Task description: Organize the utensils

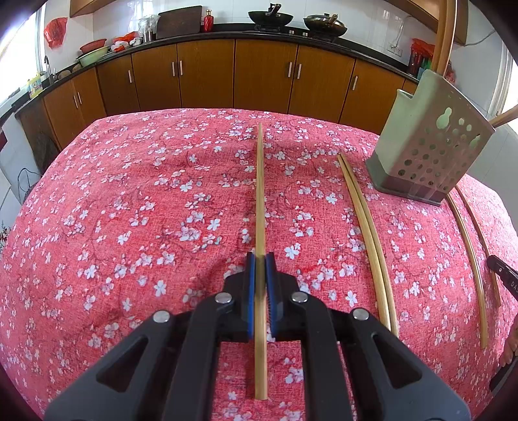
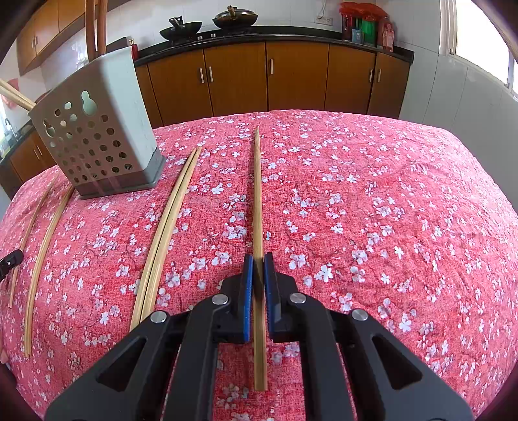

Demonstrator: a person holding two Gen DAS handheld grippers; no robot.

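- Left gripper (image 1: 260,259) closed tight on a single bamboo chopstick (image 1: 260,194), blue pads (image 1: 248,291) pressing it from both sides.
- That chopstick running straight ahead between the fingers, tip far out over the red floral tablecloth (image 1: 129,210), butt end reaching back under the gripper body.
- To the right of the left gripper, a pair of chopsticks (image 1: 365,233) lying side by side and touching on the cloth.
- Further right and ahead, a grey perforated utensil holder (image 1: 430,142), tilted, standing on the cloth, with chopsticks (image 1: 445,35) poking out of its top.
- Beyond the holder's base, on the far right, two more chopsticks (image 1: 469,246) on the cloth, slightly apart.
- At the right edge, a dark tip of the other gripper (image 1: 505,275) just in view.
- Right gripper (image 2: 258,259) likewise clamped shut on one chopstick (image 2: 257,194), pads (image 2: 247,291) squeezing it, stick pointing straight ahead over the cloth.
- Left of the right gripper, the touching pair (image 2: 168,233) again; ahead and further left, the grey holder (image 2: 97,136), leaning.
- Far left of the right gripper, the two separate chopsticks (image 2: 42,252) on the cloth.
- Behind the table in both views, brown kitchen cabinets (image 2: 239,81) under a dark counter, two woks (image 2: 181,27) on the stove.
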